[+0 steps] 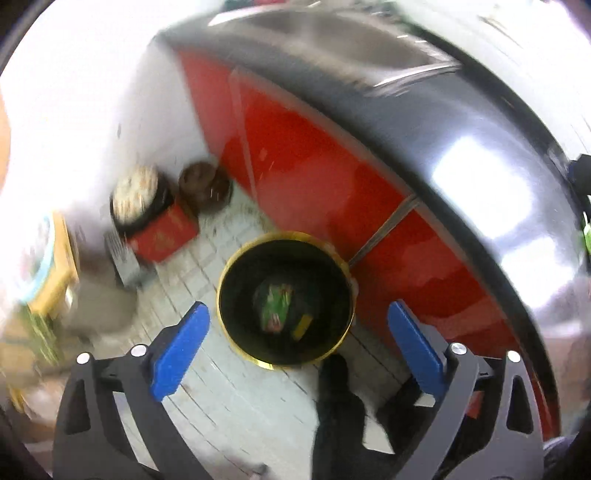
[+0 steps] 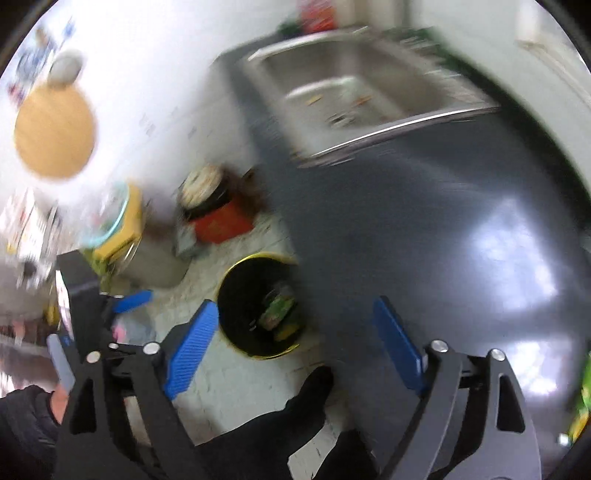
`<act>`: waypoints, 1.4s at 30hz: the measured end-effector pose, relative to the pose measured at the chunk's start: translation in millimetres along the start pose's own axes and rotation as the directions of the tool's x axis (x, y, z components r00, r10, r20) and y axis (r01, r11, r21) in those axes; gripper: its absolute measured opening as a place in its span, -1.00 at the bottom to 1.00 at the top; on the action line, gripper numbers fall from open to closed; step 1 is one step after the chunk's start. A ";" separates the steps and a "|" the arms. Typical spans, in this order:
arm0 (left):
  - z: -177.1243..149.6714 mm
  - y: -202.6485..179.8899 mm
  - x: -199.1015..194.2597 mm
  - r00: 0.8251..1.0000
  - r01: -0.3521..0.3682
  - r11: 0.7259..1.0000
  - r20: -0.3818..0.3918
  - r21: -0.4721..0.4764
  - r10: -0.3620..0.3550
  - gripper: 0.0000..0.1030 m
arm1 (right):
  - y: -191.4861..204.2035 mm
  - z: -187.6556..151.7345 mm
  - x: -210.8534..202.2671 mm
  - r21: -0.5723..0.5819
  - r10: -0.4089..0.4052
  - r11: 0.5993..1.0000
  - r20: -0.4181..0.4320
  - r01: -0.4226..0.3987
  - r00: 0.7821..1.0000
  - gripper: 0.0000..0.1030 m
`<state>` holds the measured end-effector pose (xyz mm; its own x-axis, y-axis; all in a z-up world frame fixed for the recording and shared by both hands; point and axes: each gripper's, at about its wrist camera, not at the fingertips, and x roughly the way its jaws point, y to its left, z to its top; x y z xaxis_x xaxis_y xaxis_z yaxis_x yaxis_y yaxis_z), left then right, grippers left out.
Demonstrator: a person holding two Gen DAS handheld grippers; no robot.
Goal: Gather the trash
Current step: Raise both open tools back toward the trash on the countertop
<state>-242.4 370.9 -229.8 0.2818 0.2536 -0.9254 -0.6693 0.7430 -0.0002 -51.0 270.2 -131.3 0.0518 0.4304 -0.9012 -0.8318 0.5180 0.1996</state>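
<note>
The left gripper [image 1: 298, 345] hangs over the floor with its blue pads [image 1: 180, 350] spread wide and nothing between them. Straight ahead at twelve o'clock from its tips stands a round black trash bin [image 1: 236, 295] with a gold rim, on pale floor tiles [image 1: 221, 398]. Down in the bin lie a green wrapper [image 1: 277, 306] and a yellow scrap [image 1: 303, 326] (both blurred, so no finer name can be given). Behind the bin, from one to three o'clock, runs a red cabinet front [image 1: 314, 162] under a dark countertop [image 1: 461, 147] that holds a steel sink [image 1: 332, 33].

The right gripper [image 2: 295, 349] is likewise wide apart and empty. In its view the bin [image 2: 240, 295] sits at eleven o'clock, partly hidden by the countertop [image 2: 424, 221] edge, and the other gripper [image 2: 127, 301] shows at nine o'clock. A red box [image 2: 221, 223] stands on the floor beyond.
</note>
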 end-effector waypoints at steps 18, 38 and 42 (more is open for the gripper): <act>38.9 -399.6 -102.2 0.915 0.370 0.726 -0.089 0.579 -0.395 0.84 | -288.6 -248.3 -269.5 0.745 -0.569 0.577 0.073 0.334 0.819 0.84; 10.4 -516.8 -87.9 0.938 0.321 0.697 -0.117 0.641 -0.325 0.84 | -380.2 -302.4 -274.8 0.780 -0.530 0.561 0.080 0.278 0.844 0.78; 13.7 -541.0 -68.6 0.943 0.313 0.700 -0.124 0.642 -0.308 0.84 | -417.0 -299.9 -263.6 0.778 -0.502 0.574 0.091 0.253 0.860 0.78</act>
<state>109.7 -40.0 -161.0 0.3864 -0.0665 -0.9199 0.0612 0.9970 -0.0464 116.4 -280.9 -92.4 0.5125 0.1770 -0.8403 -0.0343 0.9820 0.1860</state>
